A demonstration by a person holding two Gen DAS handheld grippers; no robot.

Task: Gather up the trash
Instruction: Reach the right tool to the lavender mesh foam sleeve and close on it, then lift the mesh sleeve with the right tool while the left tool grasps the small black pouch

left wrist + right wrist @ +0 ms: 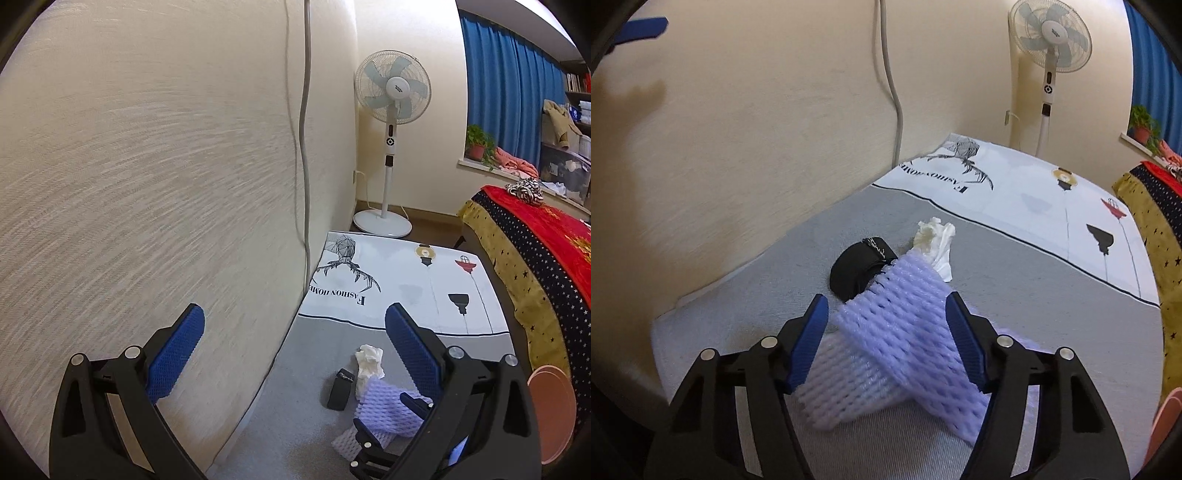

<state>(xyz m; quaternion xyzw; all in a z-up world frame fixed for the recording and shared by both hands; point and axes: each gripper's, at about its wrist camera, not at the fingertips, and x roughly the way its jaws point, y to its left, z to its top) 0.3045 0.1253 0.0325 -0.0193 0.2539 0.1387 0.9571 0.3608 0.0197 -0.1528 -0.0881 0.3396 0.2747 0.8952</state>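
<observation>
- Step in hand, as I read it: the grab of the first piece of trash; right gripper (886, 332) is straddling the purple foam fruit net (897, 332) lying on the grey mat (746, 332).
- Right jaws are standing part-way apart, with the foam net sitting between the blue pads (809, 343); the right pad looks to be at the net's edge, a gap is showing on the left side, so not pinching yet.
- A white foam net (834, 391) is lying under the purple one, touching it; both are near the wall (738, 147).
- A crumpled white tissue (936, 236) is lying just beyond the nets, and a black strap-like object (857, 269) just beside it, partly covered by the purple net.
- Left gripper (295, 354) is hanging spread wide and holding nothing, pointing at the same trash pile from farther back.
- In the left view the right gripper (388, 413) is reaching onto the purple net.
- Next move is calling for closing the pads on the soft net without crushing it flat or dragging the white net along, then lifting.
- No bin in view; a pink round rim (552, 406) is showing at the right edge, and I cannot tell what it is.
</observation>
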